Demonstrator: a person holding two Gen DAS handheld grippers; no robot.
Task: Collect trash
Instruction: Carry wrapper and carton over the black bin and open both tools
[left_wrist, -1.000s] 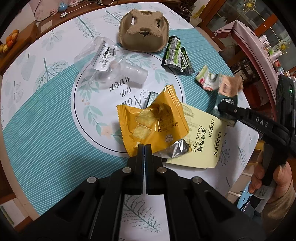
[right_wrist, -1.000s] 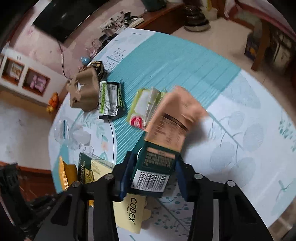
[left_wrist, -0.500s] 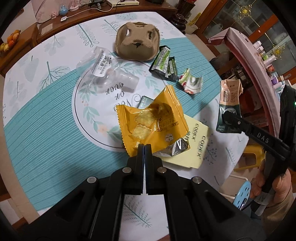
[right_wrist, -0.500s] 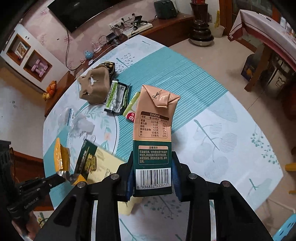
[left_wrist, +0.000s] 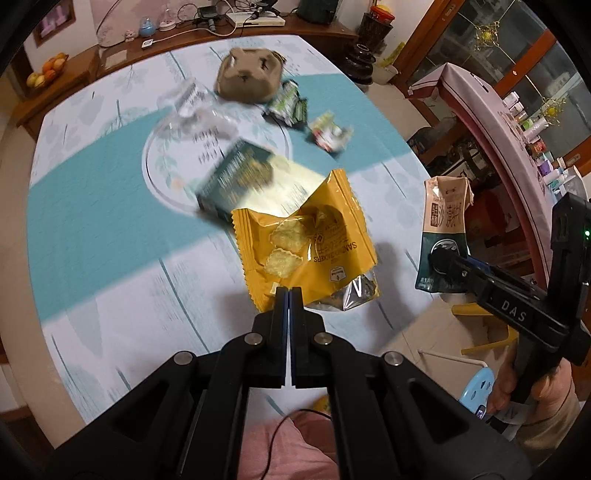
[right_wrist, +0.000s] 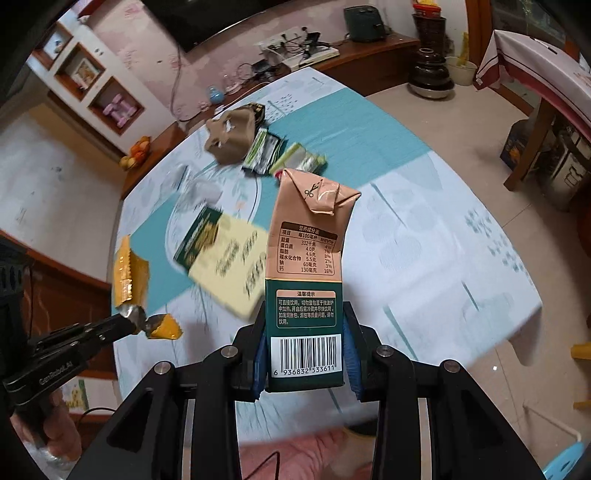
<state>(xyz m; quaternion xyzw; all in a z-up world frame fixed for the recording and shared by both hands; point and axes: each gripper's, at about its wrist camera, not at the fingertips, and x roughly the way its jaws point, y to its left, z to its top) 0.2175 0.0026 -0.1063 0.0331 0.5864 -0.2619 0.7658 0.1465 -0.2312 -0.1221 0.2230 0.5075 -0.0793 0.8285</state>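
Round table (left_wrist: 92, 221) with a teal-and-white leaf cloth fills most of both views, still littered with a yellow-and-green box (left_wrist: 255, 184), a brown pulp tray (left_wrist: 247, 79) and a few small wrappers (left_wrist: 288, 105). Right gripper (right_wrist: 306, 354) is clamped on a tall drink carton (right_wrist: 306, 266), lifted clear of the cloth. Left gripper (left_wrist: 288, 295) has its jaws pressed together on the bottom edge of a yellow cracker wrapper (left_wrist: 306, 243), also held above the table.
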